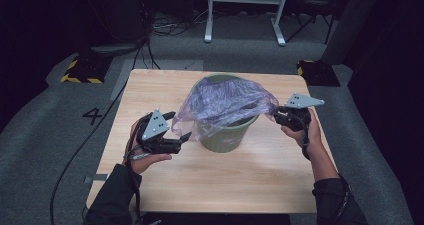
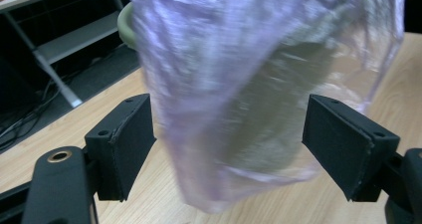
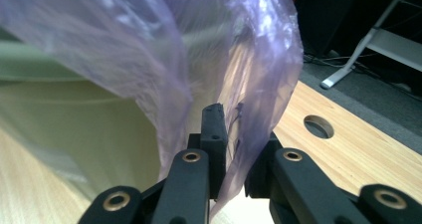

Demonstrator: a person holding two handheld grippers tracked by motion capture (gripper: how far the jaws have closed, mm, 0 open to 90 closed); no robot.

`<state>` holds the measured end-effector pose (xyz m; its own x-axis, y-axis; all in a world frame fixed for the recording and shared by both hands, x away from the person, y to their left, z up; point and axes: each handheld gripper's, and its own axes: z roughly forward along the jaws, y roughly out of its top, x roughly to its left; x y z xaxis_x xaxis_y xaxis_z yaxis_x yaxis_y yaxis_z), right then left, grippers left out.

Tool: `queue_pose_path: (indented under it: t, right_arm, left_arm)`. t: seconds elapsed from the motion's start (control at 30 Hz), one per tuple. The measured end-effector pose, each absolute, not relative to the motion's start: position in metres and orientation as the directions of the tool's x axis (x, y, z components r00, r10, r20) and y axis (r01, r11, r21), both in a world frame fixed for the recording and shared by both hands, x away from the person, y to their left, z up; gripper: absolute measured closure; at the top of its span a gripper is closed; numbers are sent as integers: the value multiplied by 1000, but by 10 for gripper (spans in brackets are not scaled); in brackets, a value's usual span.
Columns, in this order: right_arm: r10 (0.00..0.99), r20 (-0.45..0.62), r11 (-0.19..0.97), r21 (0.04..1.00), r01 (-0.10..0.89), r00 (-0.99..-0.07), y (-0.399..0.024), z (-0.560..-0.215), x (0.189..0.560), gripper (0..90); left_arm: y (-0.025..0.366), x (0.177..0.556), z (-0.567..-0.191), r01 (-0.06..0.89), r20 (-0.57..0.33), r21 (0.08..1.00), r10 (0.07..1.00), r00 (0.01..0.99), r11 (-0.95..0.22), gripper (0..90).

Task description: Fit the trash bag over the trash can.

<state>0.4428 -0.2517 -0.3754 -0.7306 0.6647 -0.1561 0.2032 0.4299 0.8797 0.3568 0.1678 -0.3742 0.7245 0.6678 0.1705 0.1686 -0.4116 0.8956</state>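
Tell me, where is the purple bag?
In the high view the bag drapes over the green bin mid-table, its right edge pinched in the right tool, its left side hanging by the open left tool.

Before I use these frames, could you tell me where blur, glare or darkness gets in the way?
High view: the wooden table is evenly lit, the surrounding room falls nearly black, and the picture is soft. Left gripper view: the purple bag is smeared and washed pale by glare; the left gripper is sharp. Right gripper view: the green bin is out of focus, and the right gripper is crisp.
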Motion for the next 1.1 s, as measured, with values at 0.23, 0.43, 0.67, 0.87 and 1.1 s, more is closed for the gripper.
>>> queue_pose_path:
  t: [0.23,0.43,0.67,0.87,1.1]
  right_arm:
    - [645,-187,462,867,184,-741,-250,-383,436,818]
    - [627,-221,494,854,162,-747,-249,-385,426,817]
    - [639,-230,495,853,164,-734,-252,-384,421,811]
    - [638,-241,499,853,155,-731,-253,-381,418,804]
    - [632,-248,511,845,154,-734,-249,-380,416,795]
  left_arm:
    - [152,352,-384,139,178,901,640,748,-412,256]
    - [143,328,-391,123,169,905,609,775,-408,211]
    - [158,318,-395,148,150,912,648,747,-382,215]
    - [149,291,-395,67,220,900,582,783,-431,274]
    - [128,287,-394,43,249,888,558,792,-459,272]
